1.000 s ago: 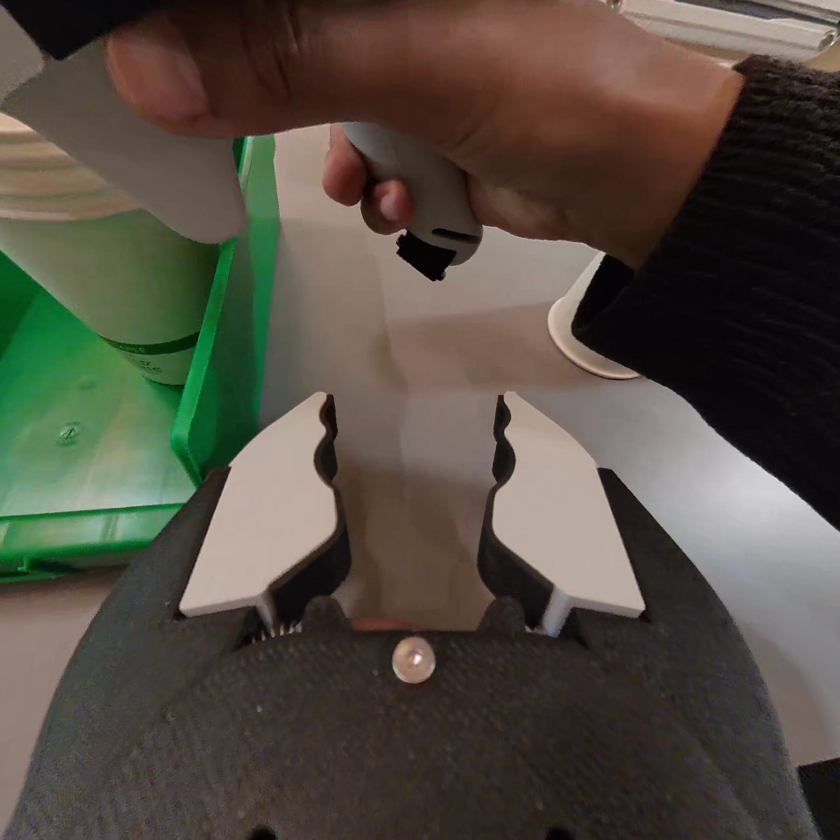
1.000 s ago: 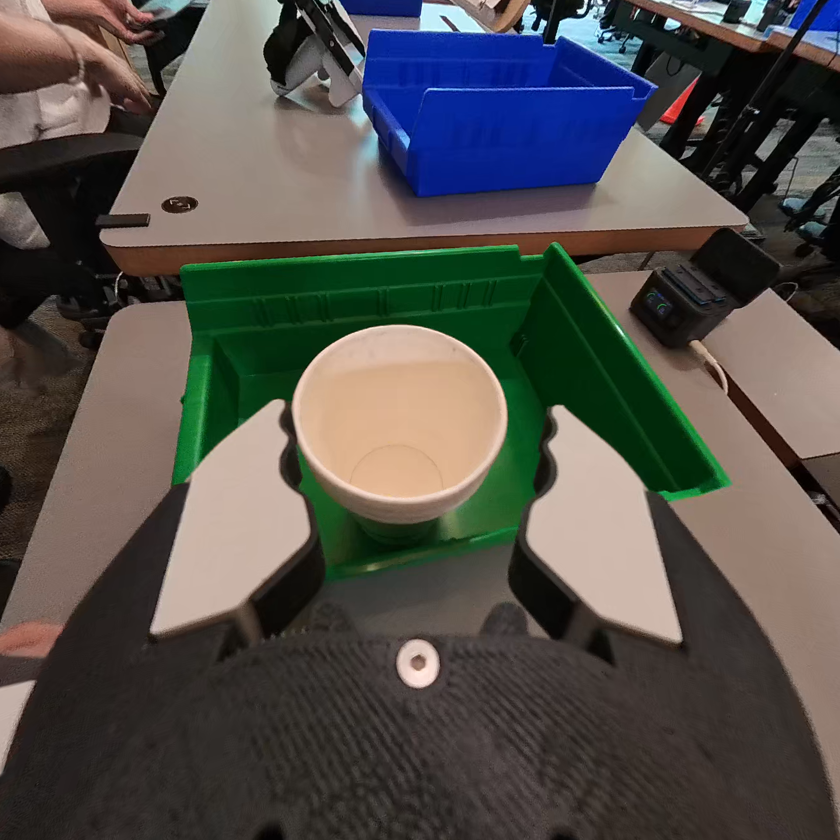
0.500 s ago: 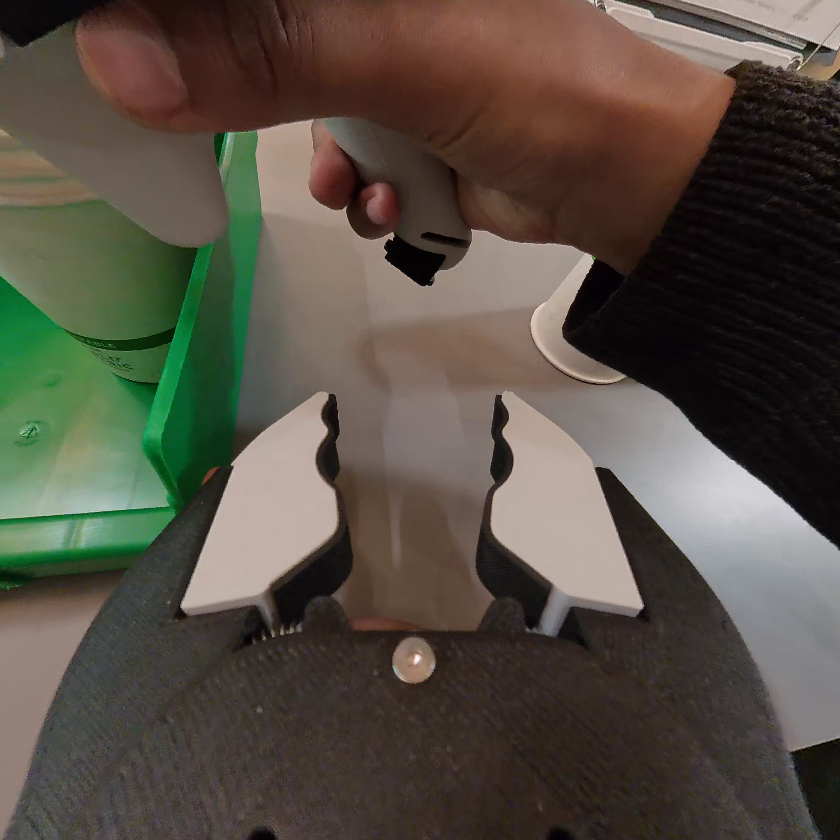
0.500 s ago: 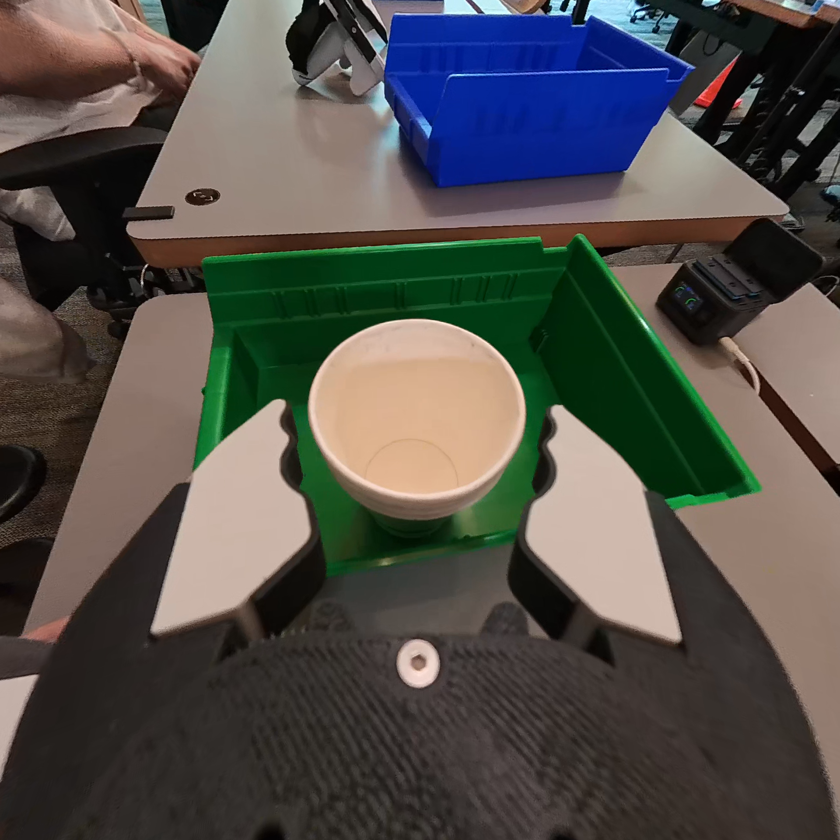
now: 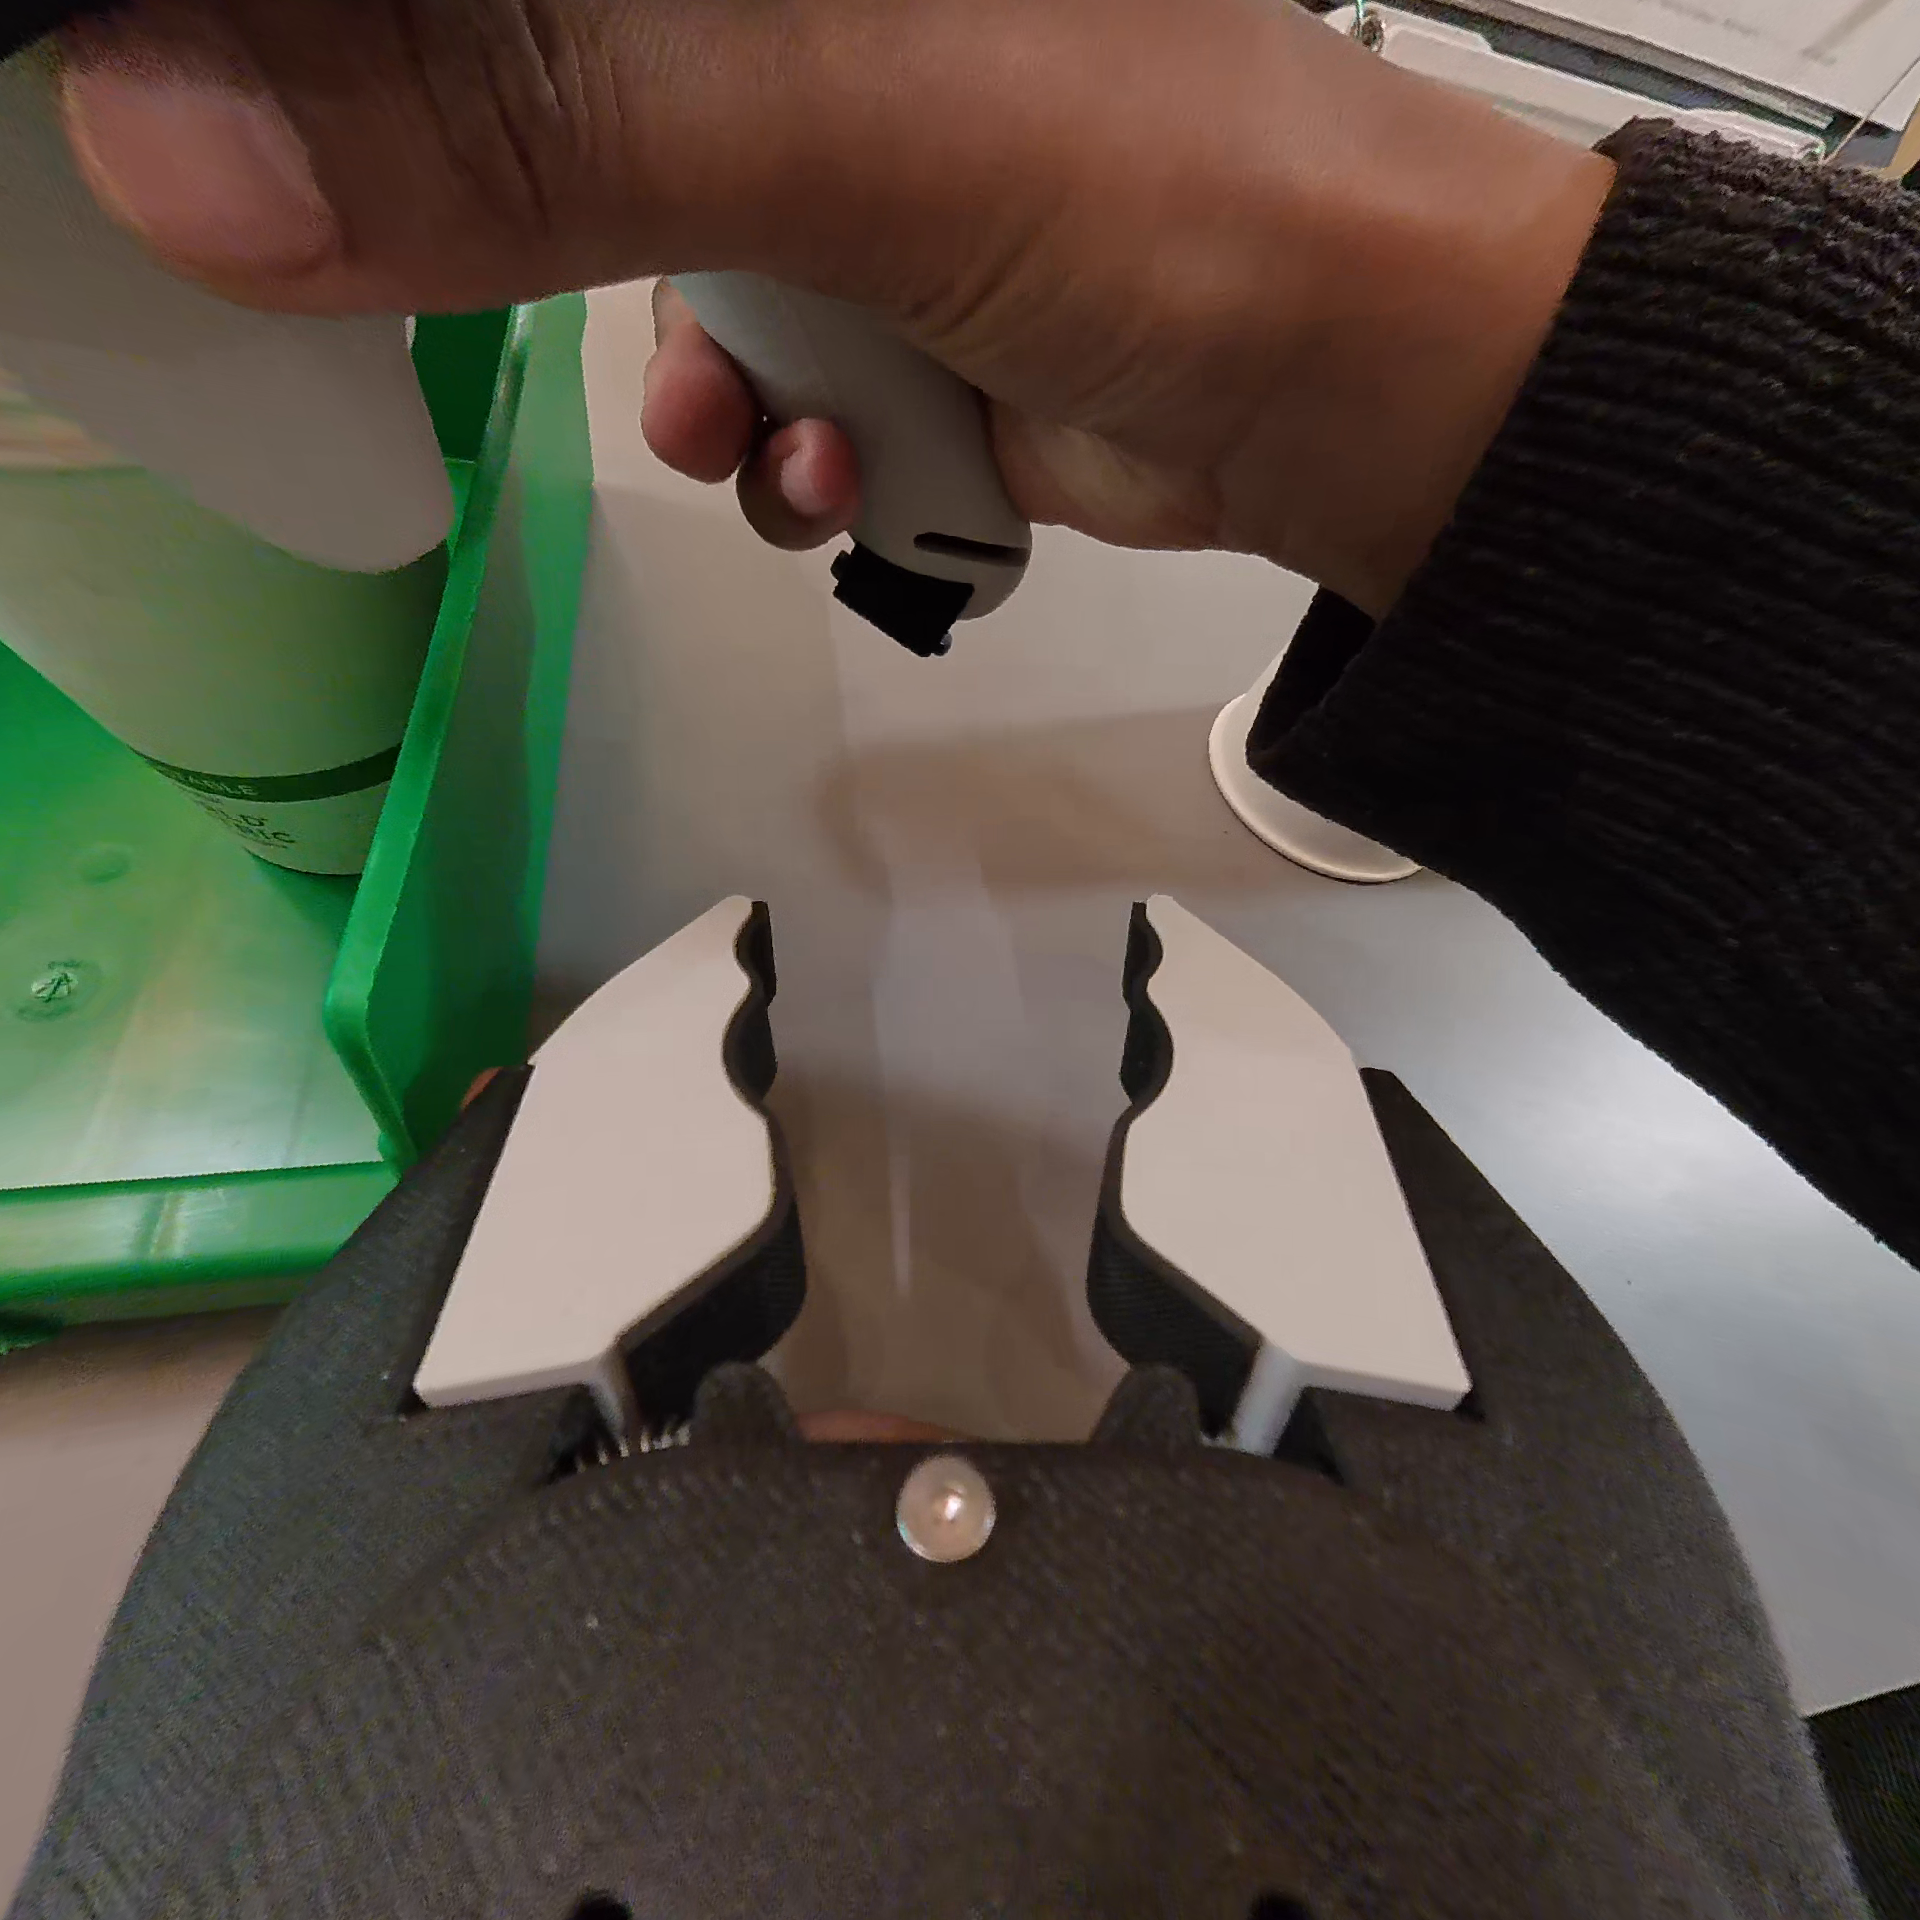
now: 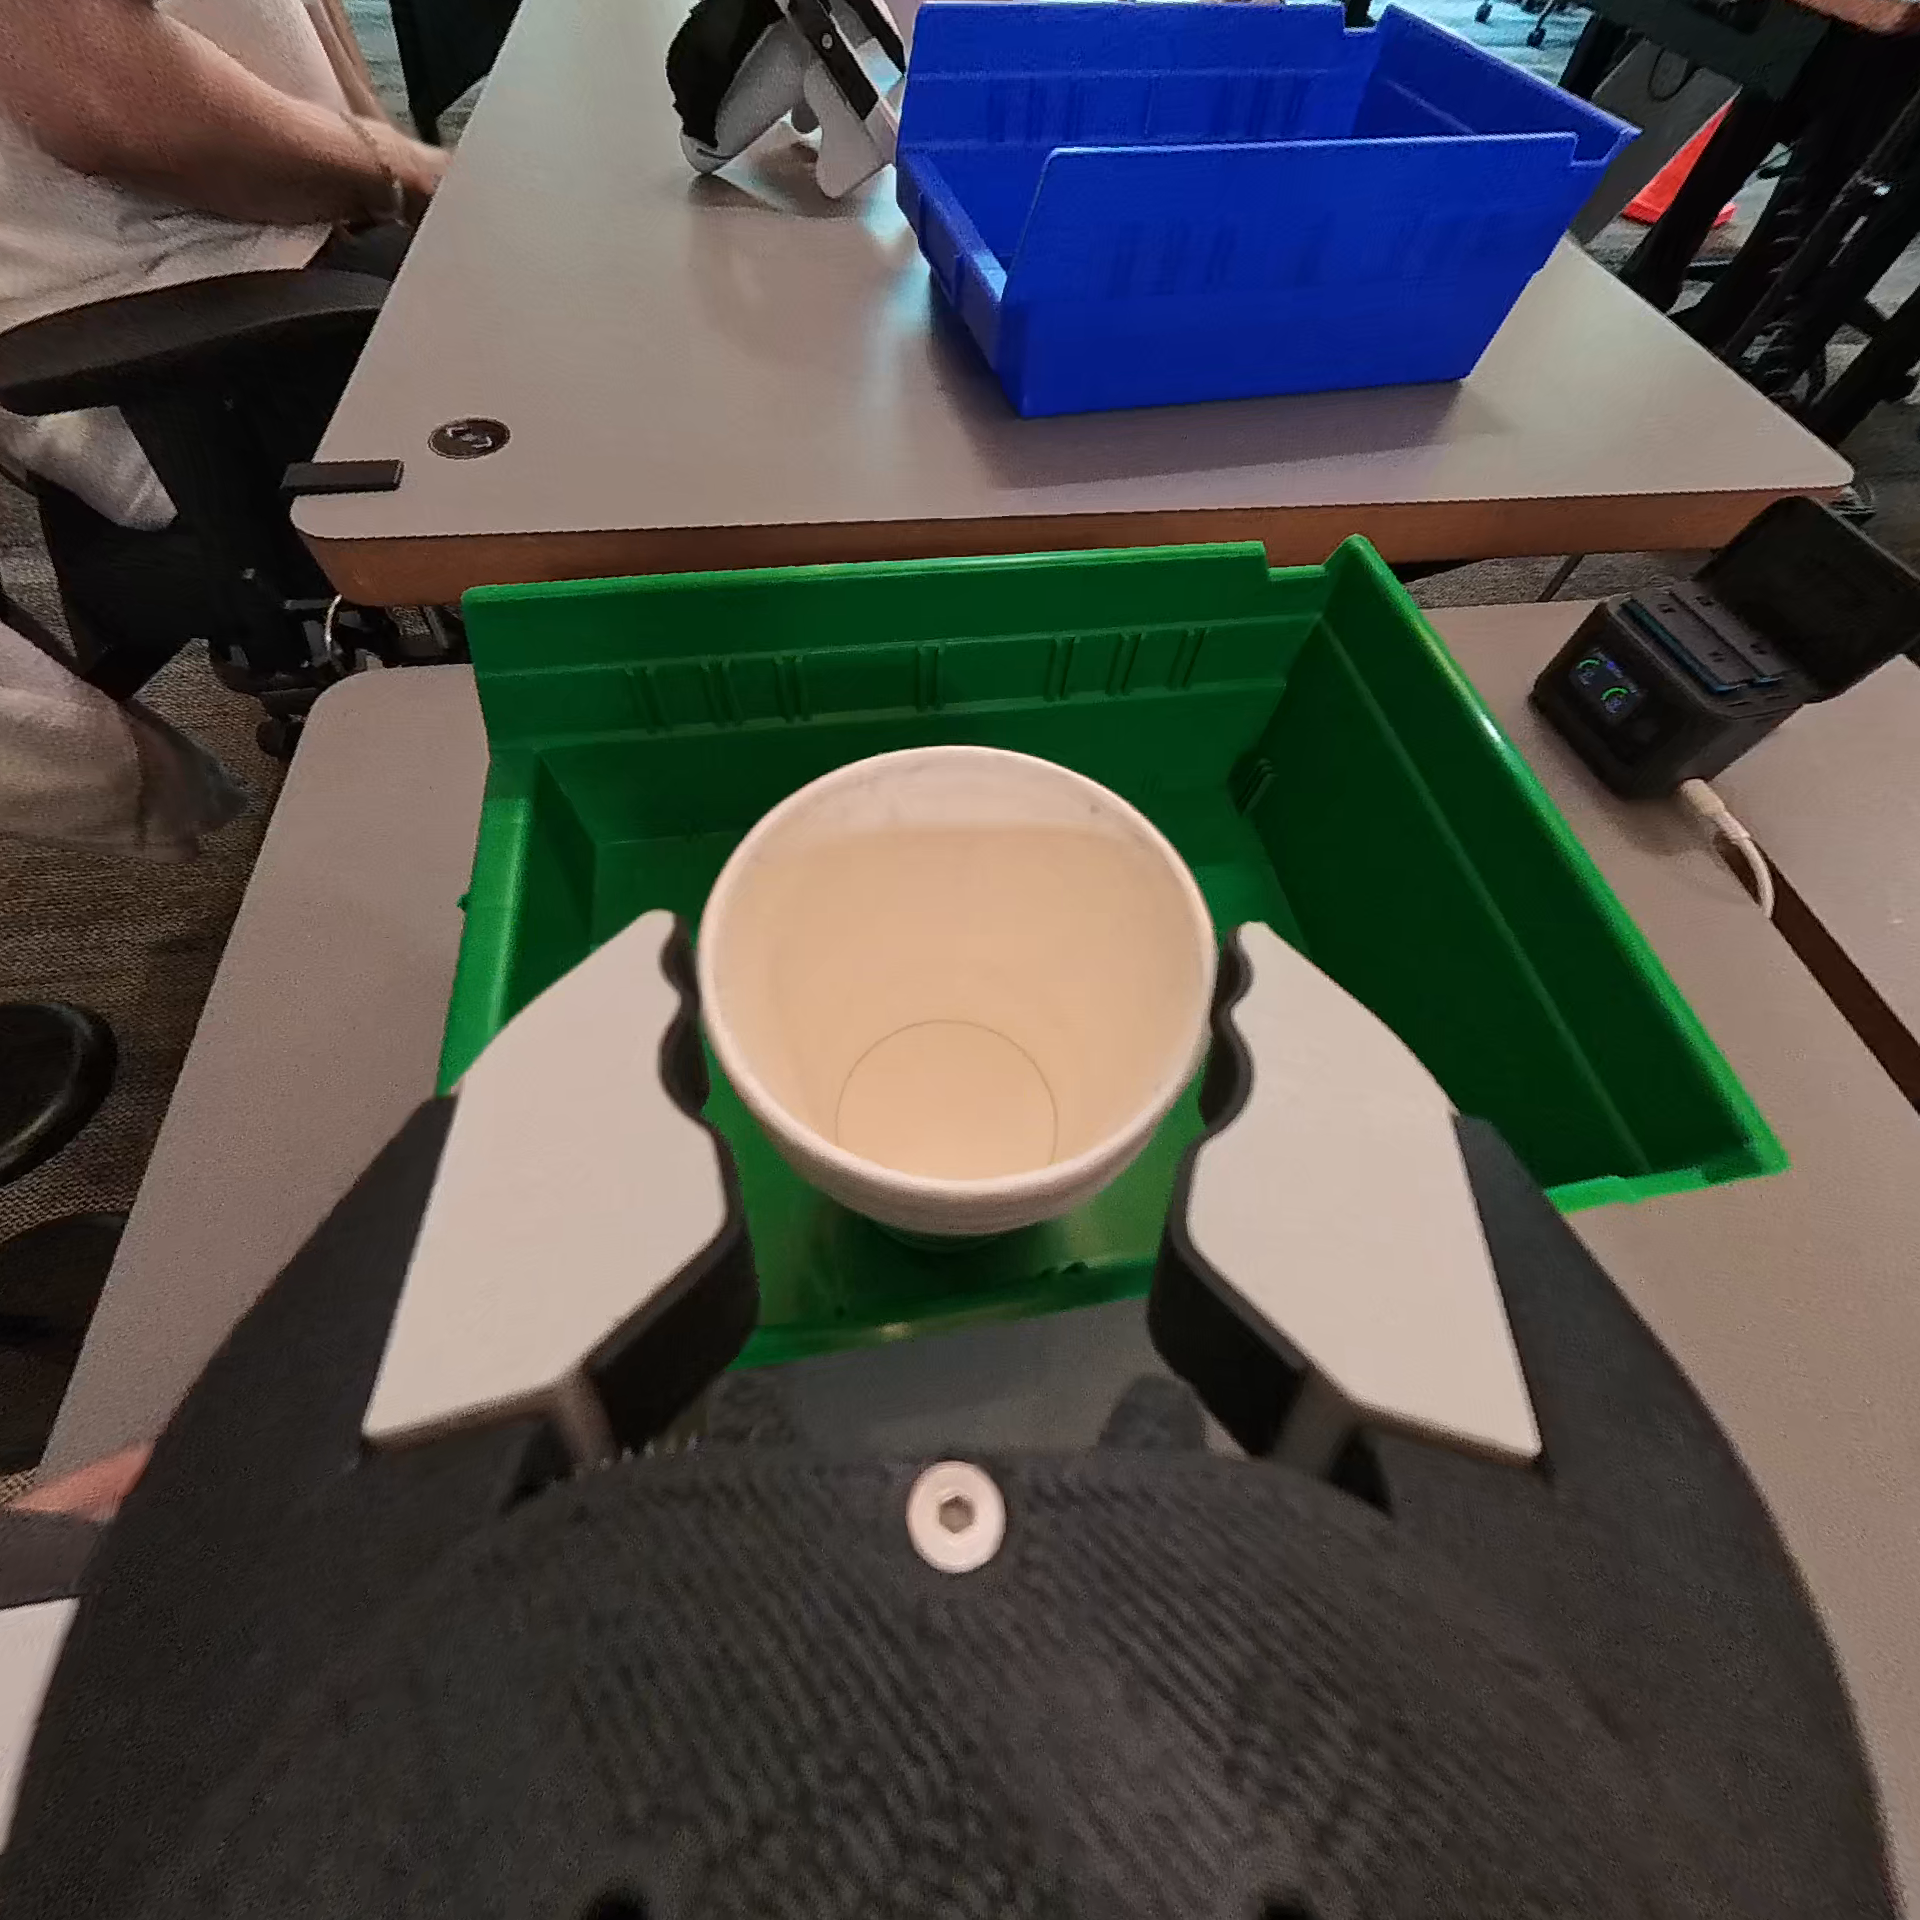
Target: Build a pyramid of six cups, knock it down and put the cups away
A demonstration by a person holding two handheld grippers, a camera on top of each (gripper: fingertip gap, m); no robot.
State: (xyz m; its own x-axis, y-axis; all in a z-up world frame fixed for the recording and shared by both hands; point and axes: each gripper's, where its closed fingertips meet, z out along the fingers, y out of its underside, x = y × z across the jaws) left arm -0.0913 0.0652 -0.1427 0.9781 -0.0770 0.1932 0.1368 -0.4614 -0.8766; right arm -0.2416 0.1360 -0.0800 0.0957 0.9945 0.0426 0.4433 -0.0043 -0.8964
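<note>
A stack of white paper cups [image 6: 956, 997] stands upright in a green bin [image 6: 1455, 883]. My right gripper [image 6: 951, 966] is over it from above, and its pads touch the top cup's rim on both sides. In the left wrist view the cup stack [image 5: 239, 665] stands inside the green bin [image 5: 447, 831], with the hand [image 5: 935, 208] that holds the right gripper's handle above it. My left gripper [image 5: 951, 925] is open and empty over the grey table, just right of the bin's wall. An upturned white cup [image 5: 1309, 821] stands beyond it, partly hidden by a dark sleeve.
A blue bin [image 6: 1247, 208] and a white and black headset [image 6: 769, 94] sit on the far table. A black device with a cable [image 6: 1683, 686] sits right of the green bin. A person [image 6: 156, 135] sits at the far left.
My right gripper's jaws have narrowed onto the cup's rim and the view has drawn closer to the cup. My left gripper has shifted slightly left towards the bin, still open.
</note>
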